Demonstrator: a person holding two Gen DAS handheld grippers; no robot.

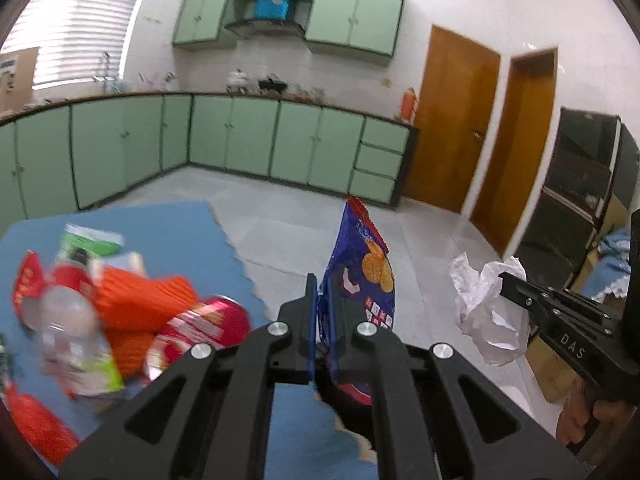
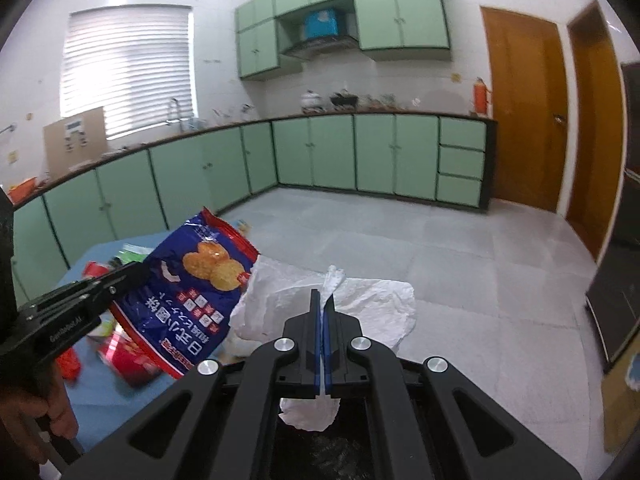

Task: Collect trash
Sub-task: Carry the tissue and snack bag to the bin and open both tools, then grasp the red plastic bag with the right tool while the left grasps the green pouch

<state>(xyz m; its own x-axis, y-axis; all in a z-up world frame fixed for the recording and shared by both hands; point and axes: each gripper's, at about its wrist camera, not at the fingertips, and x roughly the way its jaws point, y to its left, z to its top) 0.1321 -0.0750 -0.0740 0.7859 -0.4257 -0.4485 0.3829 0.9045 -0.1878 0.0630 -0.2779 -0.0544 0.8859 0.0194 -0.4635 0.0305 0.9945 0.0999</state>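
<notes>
My left gripper [image 1: 321,292] is shut on the lower edge of a blue snack bag [image 1: 366,268] with biscuits printed on it, held upright above the edge of a blue table [image 1: 188,224]. My right gripper [image 2: 322,300] is shut on a crumpled white paper [image 2: 372,308]. In the left wrist view the right gripper [image 1: 503,280] comes in from the right with the white paper [image 1: 488,316] hanging from it. The right wrist view shows the left gripper [image 2: 134,270] and the blue snack bag [image 2: 200,292] at left. Blurred trash lies on the table: a clear bottle [image 1: 68,320], orange wrappers [image 1: 136,300], a red packet [image 1: 200,328].
Green floor cabinets [image 2: 332,152] line the far walls under a counter, with wall cabinets [image 1: 288,8] above. Two wooden doors [image 2: 524,112] stand at right, a black shelf unit [image 1: 576,184] beside them. Grey tiled floor [image 2: 460,248] stretches beyond the blue table [image 2: 100,396]. A hand [image 2: 24,412] grips the left gripper's handle.
</notes>
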